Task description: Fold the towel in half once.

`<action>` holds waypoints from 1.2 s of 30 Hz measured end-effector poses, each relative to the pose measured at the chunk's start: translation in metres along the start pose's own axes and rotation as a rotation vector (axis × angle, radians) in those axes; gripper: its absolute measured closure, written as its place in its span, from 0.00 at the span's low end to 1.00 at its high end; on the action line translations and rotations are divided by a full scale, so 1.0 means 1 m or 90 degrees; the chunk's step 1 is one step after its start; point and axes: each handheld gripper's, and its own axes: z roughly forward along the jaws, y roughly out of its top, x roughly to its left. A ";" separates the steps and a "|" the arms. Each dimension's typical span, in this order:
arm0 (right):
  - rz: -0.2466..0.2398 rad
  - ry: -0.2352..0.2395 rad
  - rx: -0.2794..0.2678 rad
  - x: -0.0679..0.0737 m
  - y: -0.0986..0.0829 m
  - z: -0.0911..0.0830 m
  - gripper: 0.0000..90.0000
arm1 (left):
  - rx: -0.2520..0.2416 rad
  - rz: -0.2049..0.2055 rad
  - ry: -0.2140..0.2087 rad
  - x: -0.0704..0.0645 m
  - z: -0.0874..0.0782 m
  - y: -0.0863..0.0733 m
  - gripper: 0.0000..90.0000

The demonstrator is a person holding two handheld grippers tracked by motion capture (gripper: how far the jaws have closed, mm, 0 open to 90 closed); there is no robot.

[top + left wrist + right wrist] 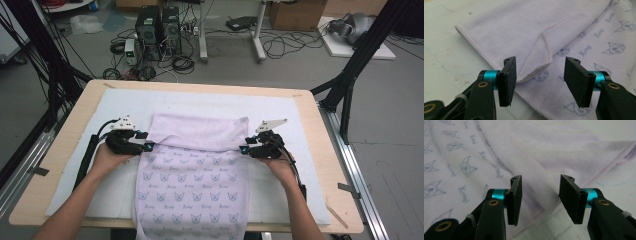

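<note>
**Both grippers open at the fold of the towel**

The towel [192,175] lies flat on the white mat [280,115] that covers the table [75,125]. Its near end hangs over the table's front edge. The far part is folded back toward the person, so a plain lilac band lies across the cat-printed face. The fold edge runs straight across, between the two grippers.

Left gripper [148,146]: held in the left hand [107,157], at the towel's left edge, level with the fold edge. In the left gripper view [540,75] the jaws stand wide apart with nothing clamped. The corner of the folded layer [534,67] lies between them, resting on the printed layer. The left pad is just beside the corner's hem; contact cannot be confirmed.

Right gripper [243,149]: held in the right hand [280,165], at the towel's right edge, level with the fold edge. In the right gripper view [540,197] the jaws are likewise spread wide and hold nothing. The towel's stitched hem [604,170] passes beneath the gap between them, with bare mat to the right.

The two grippers are well apart, one on each side of the towel, jaws pointing inward.
</note>
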 end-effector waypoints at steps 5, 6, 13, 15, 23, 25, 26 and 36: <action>0.001 0.029 0.031 -0.004 -0.003 0.014 0.74 | 0.026 0.019 -0.016 -0.002 0.007 -0.002 0.77; 0.001 0.042 0.034 -0.003 -0.003 0.014 0.82 | 0.023 0.017 -0.024 -0.002 0.007 -0.002 0.82; -0.021 0.055 0.003 0.004 0.004 0.000 0.93 | -0.016 0.001 -0.014 0.003 -0.011 0.000 0.99; -0.017 0.055 -0.001 0.003 0.005 -0.004 0.92 | -0.026 -0.001 -0.015 0.004 -0.015 0.001 0.99; -0.011 0.065 0.019 0.006 0.004 0.000 0.83 | -0.009 -0.006 -0.031 -0.002 -0.001 0.000 0.60; -0.015 0.063 0.022 0.007 0.001 0.004 0.82 | -0.002 -0.007 -0.028 -0.003 0.005 0.000 0.58; -0.009 0.065 0.030 0.007 0.001 0.006 0.82 | 0.003 -0.007 -0.025 -0.002 0.007 0.000 0.57; -0.018 0.073 0.015 0.009 0.005 0.007 0.88 | 0.039 0.009 -0.008 -0.002 0.021 -0.003 0.91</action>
